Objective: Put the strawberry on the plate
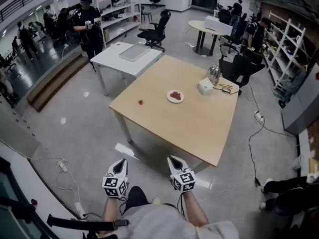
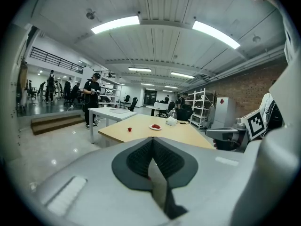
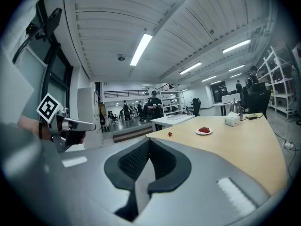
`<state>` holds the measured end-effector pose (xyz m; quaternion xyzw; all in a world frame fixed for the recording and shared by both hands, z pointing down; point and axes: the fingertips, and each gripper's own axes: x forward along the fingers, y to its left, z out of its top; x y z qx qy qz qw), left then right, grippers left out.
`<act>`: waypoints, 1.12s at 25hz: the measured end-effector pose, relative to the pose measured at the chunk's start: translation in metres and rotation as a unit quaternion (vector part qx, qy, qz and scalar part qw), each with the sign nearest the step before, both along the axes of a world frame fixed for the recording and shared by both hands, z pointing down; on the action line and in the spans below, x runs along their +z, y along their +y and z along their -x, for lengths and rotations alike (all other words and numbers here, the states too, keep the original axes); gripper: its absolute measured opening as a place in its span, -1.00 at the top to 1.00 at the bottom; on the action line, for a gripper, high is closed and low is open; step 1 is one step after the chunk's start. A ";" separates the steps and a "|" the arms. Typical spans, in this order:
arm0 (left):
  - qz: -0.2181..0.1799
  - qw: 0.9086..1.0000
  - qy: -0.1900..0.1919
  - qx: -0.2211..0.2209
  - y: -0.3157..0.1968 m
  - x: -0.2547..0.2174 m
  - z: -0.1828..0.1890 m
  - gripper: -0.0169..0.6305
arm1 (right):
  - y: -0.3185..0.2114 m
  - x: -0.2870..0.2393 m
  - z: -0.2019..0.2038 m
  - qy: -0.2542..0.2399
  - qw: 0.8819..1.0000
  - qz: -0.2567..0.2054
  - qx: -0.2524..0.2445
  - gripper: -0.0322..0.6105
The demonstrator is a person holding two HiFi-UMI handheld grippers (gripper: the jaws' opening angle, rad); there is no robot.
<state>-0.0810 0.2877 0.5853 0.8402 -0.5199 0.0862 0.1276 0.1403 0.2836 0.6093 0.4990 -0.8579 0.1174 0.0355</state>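
Both the left gripper (image 1: 120, 162) and right gripper (image 1: 174, 159) are held shut and empty short of the table (image 1: 199, 128), where the strawberry (image 1: 140, 102) is seen well ahead, left of the plate (image 1: 181, 98) and slightly nearer the left gripper.

Bright ceiling strip lights (image 2: 115, 24), fisheye-warped edges.

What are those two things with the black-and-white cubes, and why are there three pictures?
A person holds a tool in each hand: the left claw and the right claw. One picture is from a camera on the person's head, looking down; the other two are from cameras on the claws. Both claws are shut and empty. On the table ahead are a strawberry, a plate with something red on it, a white box and a kettle.
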 end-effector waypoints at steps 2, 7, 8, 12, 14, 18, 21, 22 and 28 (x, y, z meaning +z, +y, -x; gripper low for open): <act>0.003 1.000 0.000 -0.001 -0.008 0.002 -0.001 0.89 | -0.009 0.003 -0.002 -0.001 1.000 0.005 0.000 0.88; 0.010 1.000 0.001 -0.003 -0.037 0.006 0.004 0.89 | -0.036 0.007 0.002 -0.006 1.000 0.016 -0.013 0.88; 0.010 1.000 0.002 -0.003 -0.045 0.005 0.005 0.89 | -0.044 0.007 0.003 -0.006 1.000 0.015 -0.013 0.88; 0.011 1.000 0.001 0.003 -0.078 0.001 0.010 0.89 | -0.076 0.002 0.009 -0.002 1.000 0.016 -0.009 0.88; 0.012 1.000 0.000 0.007 -0.097 0.000 0.016 0.89 | -0.093 0.001 0.017 -0.002 1.000 0.017 -0.006 0.88; 0.015 1.000 0.003 0.016 -0.136 -0.001 0.035 0.89 | -0.127 -0.002 0.035 0.004 1.000 0.018 0.004 0.88; 0.013 1.000 0.005 0.027 -0.168 -0.005 0.048 0.89 | -0.154 -0.005 0.050 0.008 1.000 0.021 0.015 0.88; 0.012 0.999 0.005 0.032 -0.178 -0.006 0.051 0.89 | -0.163 -0.006 0.054 0.009 1.000 0.021 0.020 0.88; 0.012 0.998 0.003 0.056 -0.233 -0.001 0.078 0.89 | -0.212 -0.007 0.084 0.016 0.998 0.029 0.044 0.88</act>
